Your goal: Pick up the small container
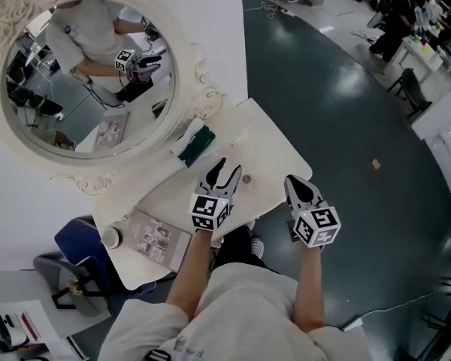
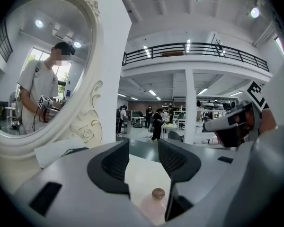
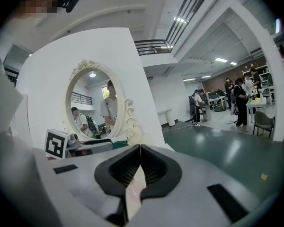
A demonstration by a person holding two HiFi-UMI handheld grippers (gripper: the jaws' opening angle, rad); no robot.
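Left gripper (image 1: 229,167) is held near level over the table (image 1: 274,145), jaws spread wide. Right gripper (image 1: 292,180) sits at the table's near edge, jaws pressed together, empty. The container (image 2: 158,193) (pale body, round brown cap) stands on the table, low in the left jaws' gap, untouched. Its lower body is cut off.

Small container (image 2: 156,201): pale pink body, brown cap. Left tool (image 1: 225,169) and right tool (image 1: 290,180): grey, black pads (image 2: 111,167), black-and-white marker squares. Surface (image 1: 274,153) cream; cloth (image 1: 195,143) beside the mirror (image 1: 203,89) dark green and white.
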